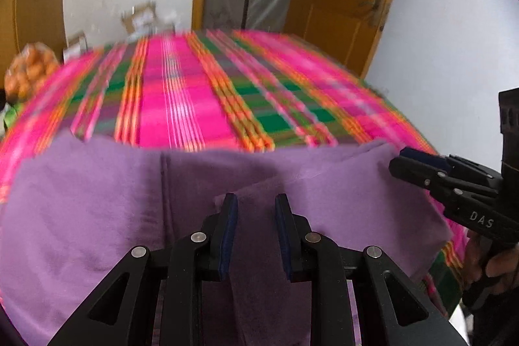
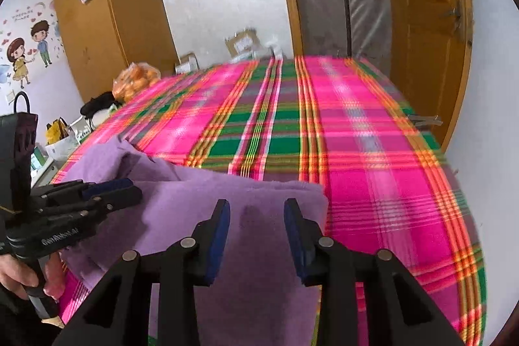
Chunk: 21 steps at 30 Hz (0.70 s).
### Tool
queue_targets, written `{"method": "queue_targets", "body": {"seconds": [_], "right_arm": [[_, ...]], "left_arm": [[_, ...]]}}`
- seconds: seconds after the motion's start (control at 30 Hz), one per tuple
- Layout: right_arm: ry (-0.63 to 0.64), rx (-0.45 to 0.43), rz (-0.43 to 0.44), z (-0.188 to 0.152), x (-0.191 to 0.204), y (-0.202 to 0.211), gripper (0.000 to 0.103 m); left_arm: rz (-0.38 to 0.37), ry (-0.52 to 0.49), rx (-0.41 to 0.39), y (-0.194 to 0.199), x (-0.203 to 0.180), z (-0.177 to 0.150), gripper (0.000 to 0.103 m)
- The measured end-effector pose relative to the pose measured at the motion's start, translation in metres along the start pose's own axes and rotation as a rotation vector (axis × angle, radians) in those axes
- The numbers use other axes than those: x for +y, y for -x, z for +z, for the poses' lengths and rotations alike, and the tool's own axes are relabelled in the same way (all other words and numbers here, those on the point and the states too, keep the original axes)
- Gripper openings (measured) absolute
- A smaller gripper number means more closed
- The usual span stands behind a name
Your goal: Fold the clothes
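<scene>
The purple garment (image 1: pixel 97 216) lies bunched along the near edge of the counter (image 2: pixel 373 151), which is covered in a pink, green and orange plaid cloth. Its far edge is a fairly straight fold line, and past that the plaid stretches bare all the way back, so tons of open room on the far side of the garment. The left claw (image 1: pixel 256 209) sits over the middle of the garment with its blue pads (image 1: pixel 228 235) apart and purple fabric showing in the gap; can't tell if the pads actually press on it. The right claw (image 2: pixel 256 216) hovers by the garment's right corner, jaws apart too, fabric between them but not clearly pinched. To the right of the garment the plaid runs clear out to the counter's side edge. Off the counter's far left corner from the garment there's a bag of oranges (image 2: pixel 136 80), boxes (image 2: pixel 241 42) along the far edge, and a wooden door (image 2: pixel 425 21) behind.
</scene>
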State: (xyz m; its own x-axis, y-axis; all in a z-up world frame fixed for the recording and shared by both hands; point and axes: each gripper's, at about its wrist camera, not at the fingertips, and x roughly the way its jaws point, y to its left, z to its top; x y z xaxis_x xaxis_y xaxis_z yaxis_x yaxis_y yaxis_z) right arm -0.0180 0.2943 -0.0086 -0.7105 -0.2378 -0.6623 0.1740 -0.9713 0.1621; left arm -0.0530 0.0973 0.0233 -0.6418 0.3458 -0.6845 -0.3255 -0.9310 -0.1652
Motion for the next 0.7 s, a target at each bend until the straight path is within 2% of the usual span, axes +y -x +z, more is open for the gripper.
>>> {"method": "queue_targets", "body": {"seconds": [0.1, 0.17, 0.4, 0.53, 0.7], "right_arm": [[-0.030, 0.086, -0.001, 0.001, -0.006, -0.018, 0.036], [-0.028, 0.088, -0.001, 0.001, -0.005, -0.019, 0.036], [-0.027, 0.040, 0.016, -0.016, -0.009, 0.004, 0.035], [-0.001, 0.026, 0.030, -0.031, -0.011, 0.017, 0.036], [-0.027, 0.000, 0.043, -0.032, -0.014, 0.033, 0.036]], "left_arm": [[-0.010, 0.016, 0.023, -0.006, 0.003, 0.000, 0.024], [-0.013, 0.017, 0.024, -0.007, 0.004, 0.000, 0.025], [-0.033, 0.015, -0.016, 0.013, 0.003, -0.012, 0.025], [-0.061, -0.035, -0.020, 0.018, -0.004, -0.029, 0.025], [-0.065, -0.025, -0.049, 0.029, -0.003, -0.030, 0.025]]}}
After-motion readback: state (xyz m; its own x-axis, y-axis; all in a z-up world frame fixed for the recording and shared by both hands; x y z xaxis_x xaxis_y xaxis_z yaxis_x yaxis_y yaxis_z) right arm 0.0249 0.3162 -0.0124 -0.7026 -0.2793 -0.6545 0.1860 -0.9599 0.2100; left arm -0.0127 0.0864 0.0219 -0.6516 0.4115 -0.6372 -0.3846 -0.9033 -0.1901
